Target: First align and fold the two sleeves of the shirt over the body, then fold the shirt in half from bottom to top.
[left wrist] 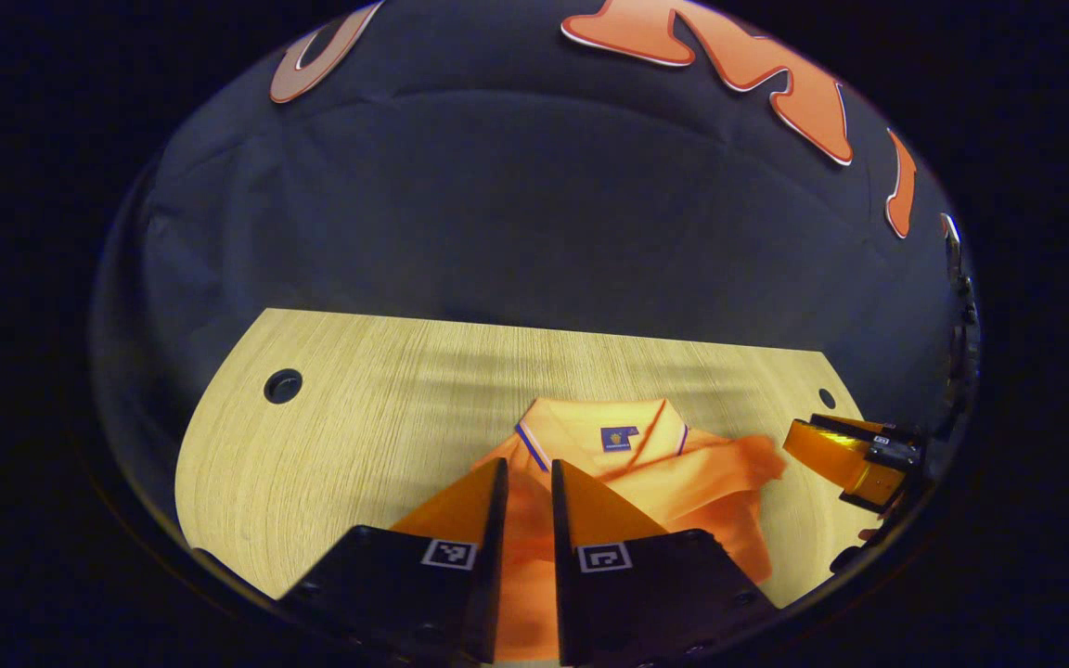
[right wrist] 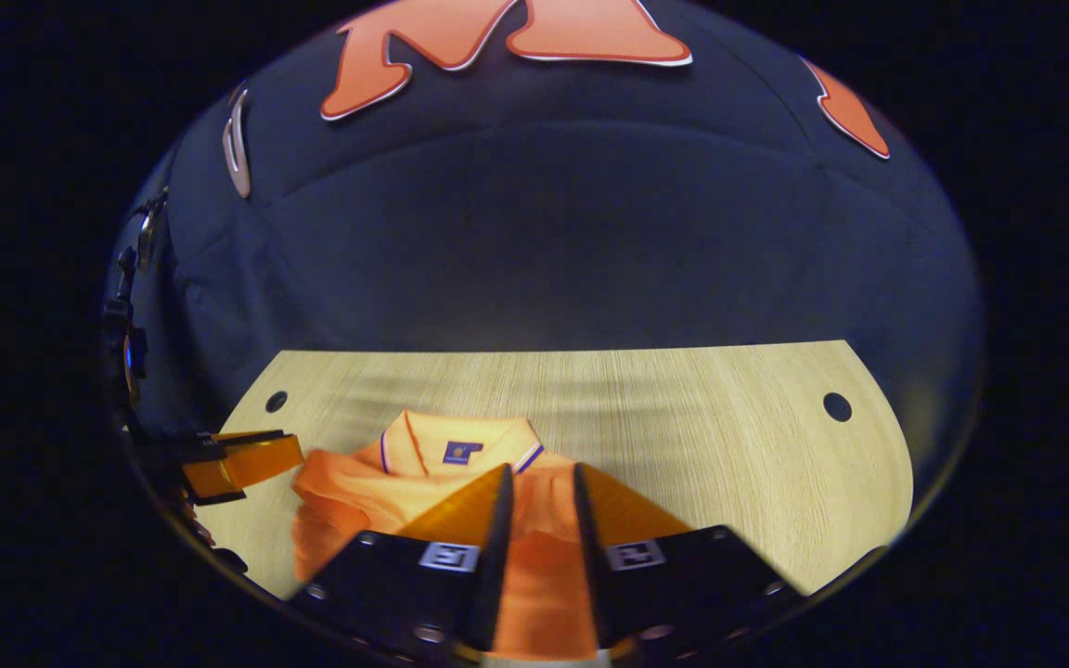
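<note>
On the wooden table (left wrist: pixel 340 417) we see the orange shirt (left wrist: pixel 646 464), its cloth showing in the narrow gap of both our left gripper (left wrist: pixel 527 478) and right gripper (right wrist: pixel 542 482), though whether either pinches it we cannot tell.

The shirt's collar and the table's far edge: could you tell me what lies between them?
Bare wood of the table; nothing lies beyond the shirt's collar in the right gripper view.
</note>
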The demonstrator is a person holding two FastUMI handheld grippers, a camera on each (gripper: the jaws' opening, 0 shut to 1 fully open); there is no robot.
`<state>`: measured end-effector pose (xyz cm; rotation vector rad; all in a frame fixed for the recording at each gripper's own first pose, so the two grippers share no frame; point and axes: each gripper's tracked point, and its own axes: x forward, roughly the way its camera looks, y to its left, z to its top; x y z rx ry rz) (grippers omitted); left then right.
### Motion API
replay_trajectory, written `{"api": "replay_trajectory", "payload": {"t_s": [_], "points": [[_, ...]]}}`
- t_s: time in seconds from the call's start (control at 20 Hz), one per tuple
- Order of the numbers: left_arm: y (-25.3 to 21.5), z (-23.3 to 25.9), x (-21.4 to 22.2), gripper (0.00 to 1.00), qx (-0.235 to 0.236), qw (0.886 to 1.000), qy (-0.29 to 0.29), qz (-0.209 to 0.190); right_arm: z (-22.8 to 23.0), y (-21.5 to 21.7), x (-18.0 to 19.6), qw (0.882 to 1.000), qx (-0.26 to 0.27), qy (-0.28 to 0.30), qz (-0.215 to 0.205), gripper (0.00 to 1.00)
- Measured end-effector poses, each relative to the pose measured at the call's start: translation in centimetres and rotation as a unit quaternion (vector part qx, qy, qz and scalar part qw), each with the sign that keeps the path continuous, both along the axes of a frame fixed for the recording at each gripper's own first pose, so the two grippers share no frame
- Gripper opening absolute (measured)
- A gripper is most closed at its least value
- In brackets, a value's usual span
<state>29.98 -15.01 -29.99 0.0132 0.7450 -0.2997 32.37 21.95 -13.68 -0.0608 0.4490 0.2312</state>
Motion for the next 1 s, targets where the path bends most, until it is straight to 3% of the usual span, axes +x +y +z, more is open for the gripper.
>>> {"api": "replay_trajectory", "payload": {"t_s": [0.1, 0.15, 0.25, 0.55, 0.7, 1.0], "points": [[0.7, 0.8, 1.8, 0.72, 0.018, 0.999, -0.033, 0.008, 0.3, -0.2, 0.3, 1.000, 0.007, -0.006, -0.003, 1.00], [1.5, 1.4, 2.2, 0.96, 0.032, 0.998, -0.049, 0.014, 0.5, -0.4, 0.3, 1.000, 0.006, -0.013, -0.006, 1.00], [1.8, 3.2, 2.2, 1.00, 0.027, 0.997, -0.071, 0.021, 1.8, -0.7, -0.3, 0.999, 0.018, -0.029, -0.008, 0.99], [3.0, 10.4, -0.4, 0.99, -0.021, 0.991, -0.124, 0.052, 8.0, -2.1, -4.6, 0.994, 0.020, -0.102, -0.015, 0.99], [4.5, 16.2, -3.1, 0.99, -0.037, 0.981, -0.182, 0.061, 12.2, -2.3, -8.5, 0.988, 0.024, -0.150, -0.007, 0.99], [7.2, 28.0, -10.5, 0.98, -0.047, 0.949, -0.306, 0.063, 18.4, -3.3, -17.2, 0.975, 0.043, -0.219, 0.009, 0.98]]}}
